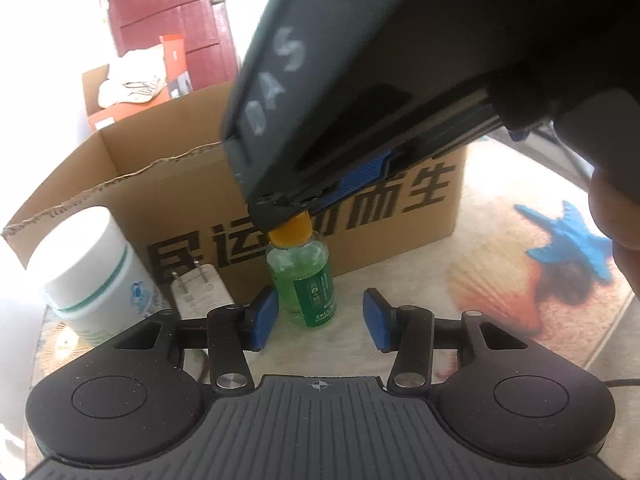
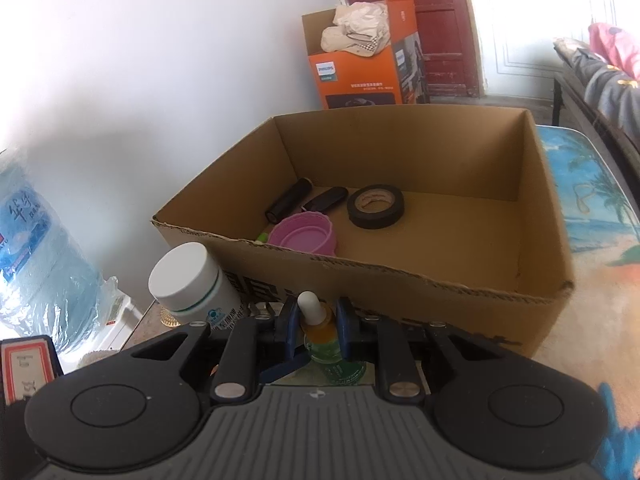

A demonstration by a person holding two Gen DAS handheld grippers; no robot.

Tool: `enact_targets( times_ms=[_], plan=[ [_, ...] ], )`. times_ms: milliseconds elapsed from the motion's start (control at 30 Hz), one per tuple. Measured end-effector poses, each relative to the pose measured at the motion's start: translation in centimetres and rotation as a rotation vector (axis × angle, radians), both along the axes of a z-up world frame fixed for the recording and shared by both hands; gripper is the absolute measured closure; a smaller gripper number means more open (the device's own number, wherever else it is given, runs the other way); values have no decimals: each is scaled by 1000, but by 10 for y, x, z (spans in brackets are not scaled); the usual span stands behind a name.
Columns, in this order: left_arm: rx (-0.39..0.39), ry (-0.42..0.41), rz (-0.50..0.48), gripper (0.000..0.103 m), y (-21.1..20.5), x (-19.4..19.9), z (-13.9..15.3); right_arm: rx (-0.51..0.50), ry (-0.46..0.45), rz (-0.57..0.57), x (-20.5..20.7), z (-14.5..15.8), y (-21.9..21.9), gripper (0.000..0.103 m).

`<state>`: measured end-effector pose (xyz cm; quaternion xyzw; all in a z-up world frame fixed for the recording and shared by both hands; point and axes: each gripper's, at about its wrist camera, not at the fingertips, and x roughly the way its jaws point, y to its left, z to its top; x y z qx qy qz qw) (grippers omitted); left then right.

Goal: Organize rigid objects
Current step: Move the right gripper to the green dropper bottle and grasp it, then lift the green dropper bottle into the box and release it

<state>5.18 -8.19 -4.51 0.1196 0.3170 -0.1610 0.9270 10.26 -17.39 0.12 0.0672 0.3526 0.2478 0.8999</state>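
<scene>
My right claw (image 2: 317, 326) pinches the orange neck of the little green bottle (image 1: 306, 280); it stands upright on the tabletop (image 1: 420, 292), at 12 o'clock from my left claw (image 1: 320, 316), spread around its base without touching; the cardboard box (image 2: 440, 280) waits just behind.

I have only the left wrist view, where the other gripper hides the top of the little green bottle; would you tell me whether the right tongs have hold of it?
Observer: Yes. The right tongs are shut on the orange collar of the green bottle.
Operator: Thank you. Is anything already inside the cardboard box?
Observer: The cardboard box holds a roll of black tape, a purple lid and a black cylinder.
Operator: Is there room left in it?
Observer: Yes, the floor on its right side is bare.
</scene>
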Motion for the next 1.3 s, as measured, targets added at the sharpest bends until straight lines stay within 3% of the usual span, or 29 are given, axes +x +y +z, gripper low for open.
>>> enact_targets(
  times_ms=[300,600,700,767,867,1033,1200,1300],
  plan=[
    [-80,37,-128,56,-9,-16,5,21,45,-74,-20,1,-36,81],
    [1,45,-131,57,-22,2,-7,40,46,-73,-15,-1,-39,82],
    [-26,53,-126,62,-20,10,-10,35,37,-72,-16,-2,-38,81],
    [-16,45,-115,71,-19,9,-9,35,33,-69,-17,-2,-39,81],
    [-29,54,-116,71,-16,8,-4,37,32,-65,-19,0,-40,81],
    [-29,7,-111,71,-11,-5,26,42,-18,-45,-33,21,-39,81],
    [-44,-54,-90,71,1,-8,79,78,-112,16,-40,66,-41,81],
    [-57,-65,-81,71,5,9,107,94,-158,62,-29,94,-41,81]
  ],
)
